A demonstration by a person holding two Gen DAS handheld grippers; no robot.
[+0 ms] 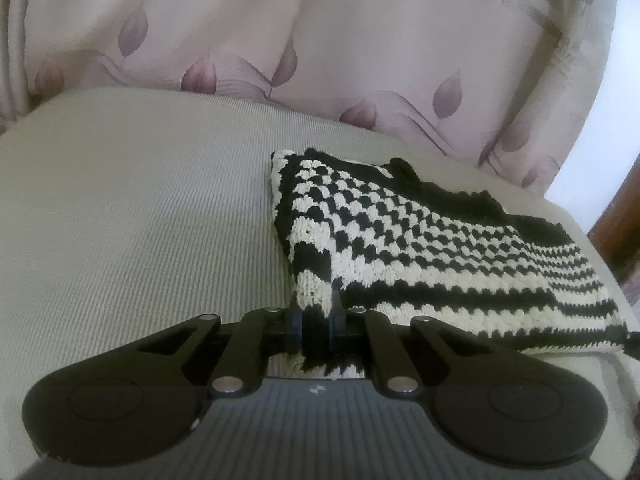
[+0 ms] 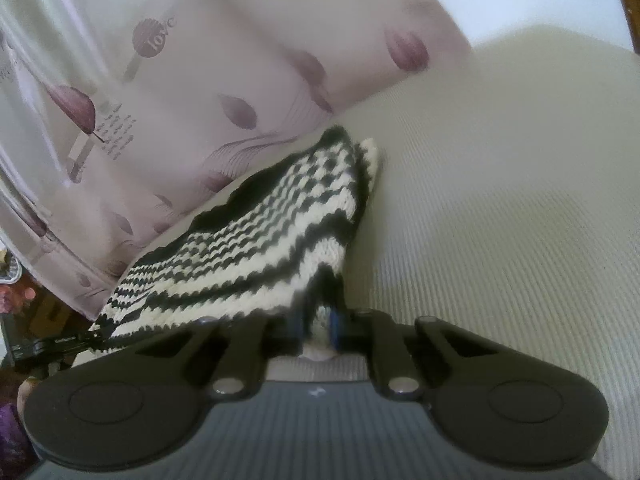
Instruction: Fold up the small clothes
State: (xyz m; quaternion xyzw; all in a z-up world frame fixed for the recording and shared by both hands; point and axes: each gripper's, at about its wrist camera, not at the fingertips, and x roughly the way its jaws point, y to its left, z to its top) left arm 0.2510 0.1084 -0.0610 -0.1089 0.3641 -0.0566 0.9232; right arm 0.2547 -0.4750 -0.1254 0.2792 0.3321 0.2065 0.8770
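A small black-and-white checkered knit garment (image 1: 420, 240) lies on a light grey ribbed cushion (image 1: 140, 220). My left gripper (image 1: 316, 324) is shut on the garment's near left corner, and knit fabric fills the gap between the fingers. In the right wrist view the same garment (image 2: 248, 236) runs up and left from my right gripper (image 2: 318, 326), which is shut on its near right corner. That corner is lifted a little off the cushion (image 2: 500, 200). The other gripper (image 2: 52, 344) shows at the garment's far left corner.
A pink curtain with purple leaf prints (image 1: 280, 40) hangs behind the cushion and also shows in the right wrist view (image 2: 160, 100). A dark wooden frame (image 1: 624, 208) stands at the right. Cluttered objects (image 2: 16, 292) sit low on the left.
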